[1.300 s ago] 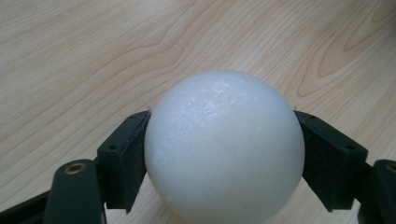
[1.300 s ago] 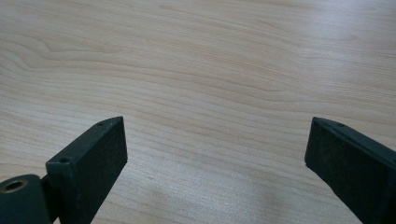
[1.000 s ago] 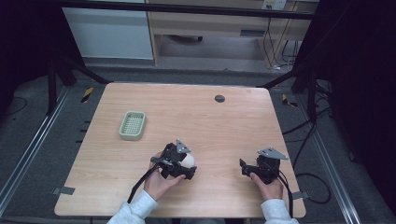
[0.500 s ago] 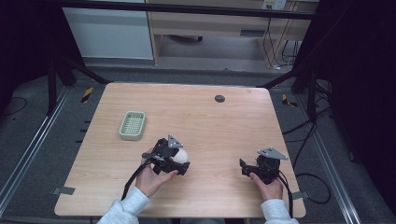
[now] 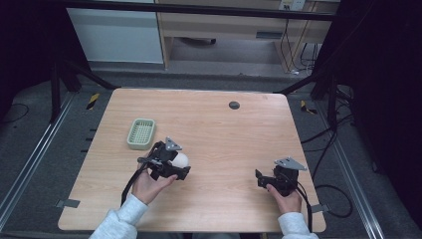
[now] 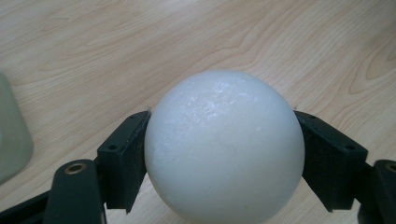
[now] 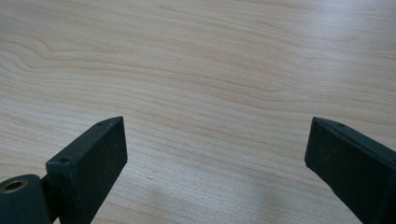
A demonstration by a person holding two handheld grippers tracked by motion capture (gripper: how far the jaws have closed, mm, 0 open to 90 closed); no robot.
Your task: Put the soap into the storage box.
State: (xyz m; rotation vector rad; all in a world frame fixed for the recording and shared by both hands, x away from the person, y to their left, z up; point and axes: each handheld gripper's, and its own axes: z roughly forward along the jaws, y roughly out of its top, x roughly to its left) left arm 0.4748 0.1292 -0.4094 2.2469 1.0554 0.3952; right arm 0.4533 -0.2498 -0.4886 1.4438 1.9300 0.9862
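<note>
While the left gripper (image 5: 174, 162) has its jaws clamped on either side of a white ball (image 5: 180, 160) above the wooden table (image 5: 224, 129), just beside a small green basket (image 5: 141, 133), the right gripper (image 5: 262, 178) rests near the table's right edge with its jaws spread wide apart.

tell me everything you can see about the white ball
The white ball is a plain, round sphere with a matte, faintly pitted surface that looks like foam or plastic, unmarked. It sits clamped between the two black jaws of the left gripper, one pad pressing each side at about its widest part. In the high view it is at the near-left part of the wooden table, just right of the green basket and apart from it. Whether it touches the tabletop cannot be told.
</note>
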